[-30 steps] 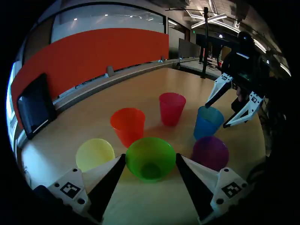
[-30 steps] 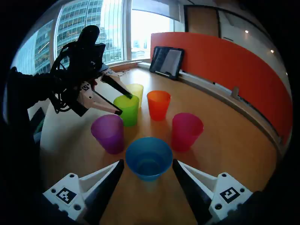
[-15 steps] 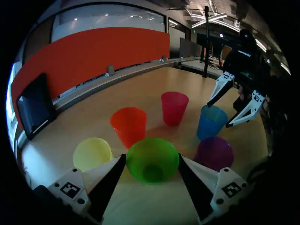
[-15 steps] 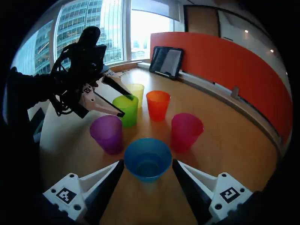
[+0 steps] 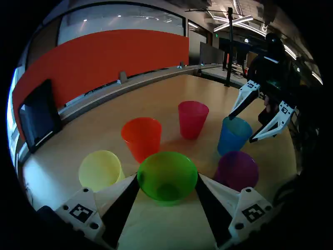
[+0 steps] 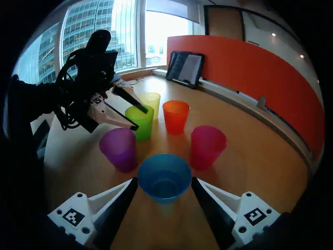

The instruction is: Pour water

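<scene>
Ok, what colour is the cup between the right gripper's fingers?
Blue. The cup shows best in the right gripper view.

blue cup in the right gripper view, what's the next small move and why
Probably close the right gripper on the blue cup: its open fingers flank the cup on both sides, and the cup stands on the table ungripped. The left gripper straddles the green cup likewise.
</scene>
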`<state>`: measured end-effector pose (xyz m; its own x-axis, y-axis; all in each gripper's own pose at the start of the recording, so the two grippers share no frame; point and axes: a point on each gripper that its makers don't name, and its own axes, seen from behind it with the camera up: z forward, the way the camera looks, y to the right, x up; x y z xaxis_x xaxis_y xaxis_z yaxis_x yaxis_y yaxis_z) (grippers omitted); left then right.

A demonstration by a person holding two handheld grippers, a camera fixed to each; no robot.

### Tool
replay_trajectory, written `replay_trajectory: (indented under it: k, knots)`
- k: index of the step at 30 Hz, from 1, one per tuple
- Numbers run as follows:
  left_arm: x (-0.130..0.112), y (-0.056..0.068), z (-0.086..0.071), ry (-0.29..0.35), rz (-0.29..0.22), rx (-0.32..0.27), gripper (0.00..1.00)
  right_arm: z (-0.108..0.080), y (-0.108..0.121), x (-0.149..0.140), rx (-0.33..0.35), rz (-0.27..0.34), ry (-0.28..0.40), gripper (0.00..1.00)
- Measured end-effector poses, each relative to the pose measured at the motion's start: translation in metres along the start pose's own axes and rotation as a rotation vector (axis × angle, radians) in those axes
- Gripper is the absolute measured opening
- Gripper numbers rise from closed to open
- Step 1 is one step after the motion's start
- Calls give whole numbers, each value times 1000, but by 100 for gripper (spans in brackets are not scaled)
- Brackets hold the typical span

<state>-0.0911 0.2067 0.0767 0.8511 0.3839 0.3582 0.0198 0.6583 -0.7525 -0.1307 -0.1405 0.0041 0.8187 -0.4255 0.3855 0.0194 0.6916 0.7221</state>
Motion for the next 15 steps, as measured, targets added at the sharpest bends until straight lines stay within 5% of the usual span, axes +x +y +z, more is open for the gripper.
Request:
replay_trajectory:
  k: [15]
  knots:
    - [8, -2, -16, 29, -16, 10, 89, 13, 2, -6, -5, -27, -14, 100]
